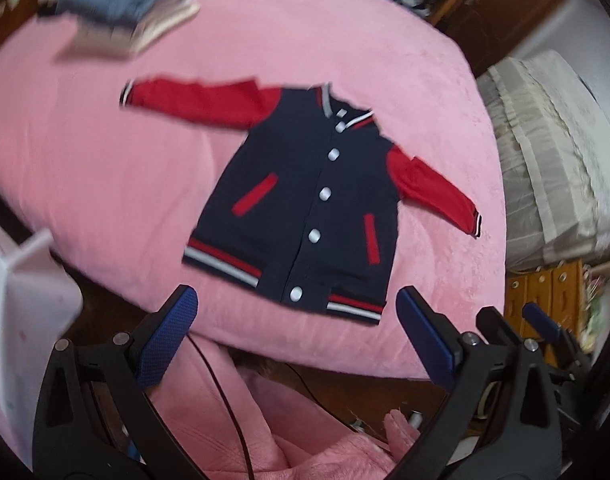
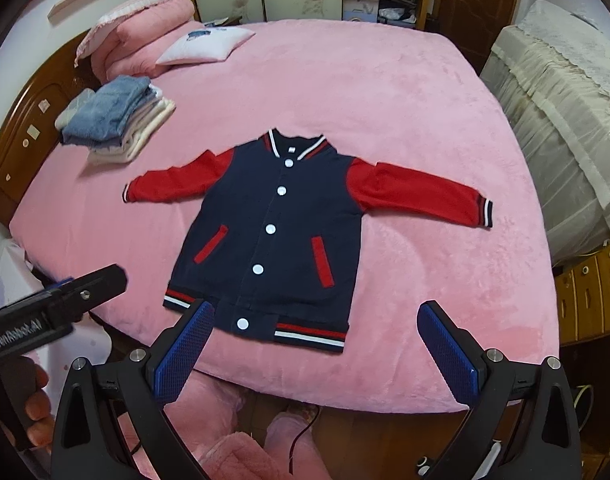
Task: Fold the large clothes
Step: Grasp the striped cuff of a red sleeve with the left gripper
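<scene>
Both grippers, left gripper (image 1: 297, 304) and right gripper (image 2: 315, 316), wide apart, empty, above flat jacket (image 2: 281, 232) on pink bed (image 2: 385, 100)

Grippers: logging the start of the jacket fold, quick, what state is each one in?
Left gripper: open, holding nothing, above the near edge of the bed.
Right gripper: open, holding nothing, just short of the jacket hem.

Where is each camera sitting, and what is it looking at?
Left wrist: sits on the left gripper, looks across the bed at the jacket; its open fingers and the right gripper's tip show.
Right wrist: sits on the right gripper, faces the jacket straight on; the left gripper and a hand show.
Shared: jacket, bed, folded clothes.
</scene>
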`<act>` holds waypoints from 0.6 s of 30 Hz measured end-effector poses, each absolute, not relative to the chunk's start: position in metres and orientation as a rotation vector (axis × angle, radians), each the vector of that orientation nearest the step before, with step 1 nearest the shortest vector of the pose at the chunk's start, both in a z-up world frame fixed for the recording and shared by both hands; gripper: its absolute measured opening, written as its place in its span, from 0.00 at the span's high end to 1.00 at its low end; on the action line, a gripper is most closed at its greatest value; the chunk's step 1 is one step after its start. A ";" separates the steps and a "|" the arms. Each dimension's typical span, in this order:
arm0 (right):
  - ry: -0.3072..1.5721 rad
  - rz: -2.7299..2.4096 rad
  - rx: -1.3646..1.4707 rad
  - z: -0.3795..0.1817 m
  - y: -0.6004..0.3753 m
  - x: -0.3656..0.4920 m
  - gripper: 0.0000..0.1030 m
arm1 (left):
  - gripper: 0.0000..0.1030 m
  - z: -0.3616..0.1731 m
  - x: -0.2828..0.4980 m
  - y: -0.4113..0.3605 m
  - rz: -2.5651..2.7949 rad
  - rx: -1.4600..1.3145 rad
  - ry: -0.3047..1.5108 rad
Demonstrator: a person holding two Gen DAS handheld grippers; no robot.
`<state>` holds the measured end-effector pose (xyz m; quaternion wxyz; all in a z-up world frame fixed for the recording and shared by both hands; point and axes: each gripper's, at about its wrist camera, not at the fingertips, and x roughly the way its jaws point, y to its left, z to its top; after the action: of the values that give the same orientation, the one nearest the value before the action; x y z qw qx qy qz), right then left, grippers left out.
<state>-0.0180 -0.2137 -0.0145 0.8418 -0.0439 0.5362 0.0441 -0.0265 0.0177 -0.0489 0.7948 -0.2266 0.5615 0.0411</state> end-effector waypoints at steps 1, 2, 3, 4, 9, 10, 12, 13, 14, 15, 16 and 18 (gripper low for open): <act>1.151 0.078 -0.091 -0.024 -0.213 -0.016 0.00 | 0.04 -0.062 -0.028 0.028 0.100 -0.526 1.233; 1.173 0.068 -0.088 -0.033 -0.213 -0.014 0.00 | 0.04 -0.076 -0.032 0.037 0.117 -0.554 1.255; 1.216 0.048 -0.083 -0.046 -0.212 -0.011 0.00 | 0.04 -0.089 -0.034 0.047 0.138 -0.588 1.279; 1.240 0.036 -0.081 -0.056 -0.211 -0.009 0.00 | 0.04 -0.103 -0.036 0.059 0.168 -0.625 1.301; 1.381 -0.030 -0.146 -0.120 -0.188 0.002 0.00 | 0.05 -0.177 -0.037 0.130 0.346 -0.794 1.371; 1.399 -0.031 -0.148 -0.133 -0.185 0.004 0.00 | 0.05 -0.190 -0.034 0.147 0.382 -0.809 1.371; 1.437 -0.034 -0.144 -0.158 -0.167 0.013 0.00 | 0.05 -0.212 -0.026 0.176 0.431 -0.837 1.357; 1.449 -0.033 -0.135 -0.169 -0.159 0.018 0.02 | 0.05 -0.223 -0.021 0.192 0.455 -0.858 1.338; 1.454 -0.028 -0.126 -0.180 -0.148 0.022 0.02 | 0.05 -0.231 -0.018 0.205 0.474 -0.883 1.315; 1.454 -0.020 -0.117 -0.191 -0.136 0.028 0.02 | 0.05 -0.241 -0.014 0.221 0.481 -0.915 1.281; 1.453 -0.016 -0.113 -0.198 -0.127 0.033 0.03 | 0.05 -0.251 -0.007 0.235 0.478 -0.940 1.255; 1.455 -0.013 -0.091 -0.217 -0.102 0.045 0.03 | 0.05 -0.268 0.010 0.254 0.460 -0.955 1.236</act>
<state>0.0452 -0.1019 -0.2165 0.7460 -0.0416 0.6646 -0.0061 0.0104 0.2544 -0.2684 0.6864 -0.4266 0.5520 0.2055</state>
